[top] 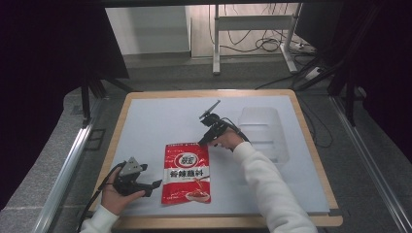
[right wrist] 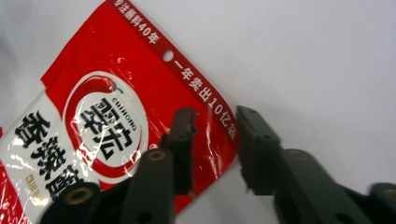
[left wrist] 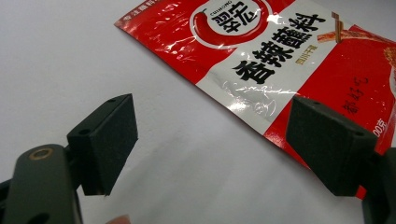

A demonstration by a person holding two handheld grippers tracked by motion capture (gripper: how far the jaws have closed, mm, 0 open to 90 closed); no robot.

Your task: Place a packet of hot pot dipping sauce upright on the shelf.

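A red and white sauce pouch (top: pixel 187 172) lies flat on the white mat (top: pixel 145 121), near the front middle. My right gripper (top: pixel 201 143) points down at the pouch's top right corner. In the right gripper view its jaws (right wrist: pixel 212 121) straddle that corner of the pouch (right wrist: pixel 116 107) with a narrow gap, and the pads do not press on it. My left gripper (top: pixel 153 188) rests by the pouch's lower left edge. Its jaws (left wrist: pixel 210 121) stand wide open, and the right one overlaps the edge of the pouch (left wrist: pixel 280 60).
A clear plastic container (top: pixel 262 131) sits on the mat at the back right, just beyond my right hand. The wooden table rim (top: pixel 116 131) frames the mat. Cables and a metal stand are on the floor behind the table.
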